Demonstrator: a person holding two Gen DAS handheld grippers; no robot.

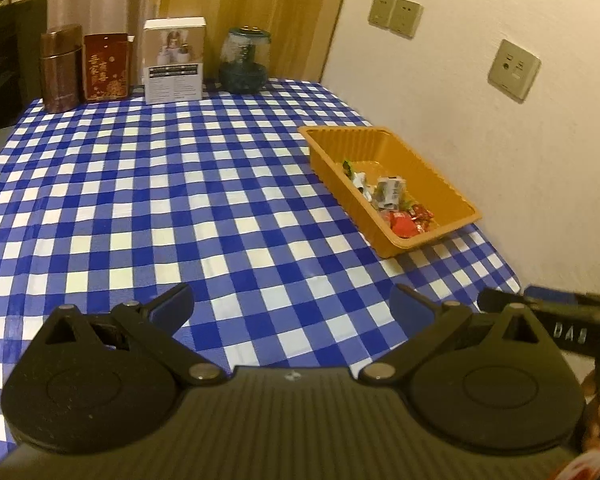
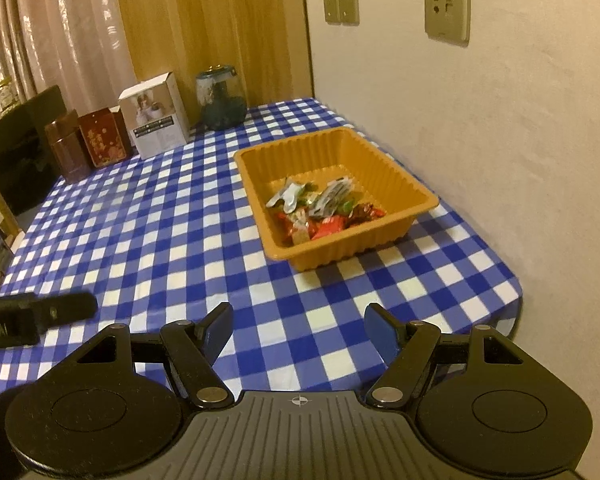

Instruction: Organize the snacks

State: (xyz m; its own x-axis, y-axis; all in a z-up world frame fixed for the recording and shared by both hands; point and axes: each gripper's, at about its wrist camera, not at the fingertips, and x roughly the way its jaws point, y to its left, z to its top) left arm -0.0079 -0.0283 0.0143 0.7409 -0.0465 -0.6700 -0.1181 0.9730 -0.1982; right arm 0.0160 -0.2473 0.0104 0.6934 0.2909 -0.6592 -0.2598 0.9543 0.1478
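- Tablecloth point(image 1: 160, 200), blue-and-white check, covers the whole table; use the orange tray point(image 1: 452, 188) as your landmark.
- Far left of the tray, at the table's back edge: brown tin point(image 1: 60, 68), then a red tin with gold print point(image 1: 107, 67) just beside it.
- Next along that back edge, closer to the tray: white box point(image 1: 175, 60), upright, printed face toward you.
- Glass jar point(image 1: 244, 60) with dark contents stands right of the box, well behind the tray.
- Your left gripper point(image 1: 292, 304) hangs over bare cloth, left of and nearer to you than the tray; fingers spread wide, nothing between them.
- Tray sits near the table's right edge, close to the wall point(image 1: 480, 100), one corner toward you.
- Snacks point(image 2: 320, 208) are all inside the tray: silver-white wrappers toward its back, red wrappers point(image 1: 410, 220) toward its near corner. None lies on the cloth.
- Your right gripper point(image 2: 298, 332) is over the cloth in front of the tray, near the table's edge; fingers apart at a middling width, empty, blue pads point(image 2: 382, 332) facing each other.
- Wall sockets point(image 1: 514, 70) are on the wall above and right of the tray.
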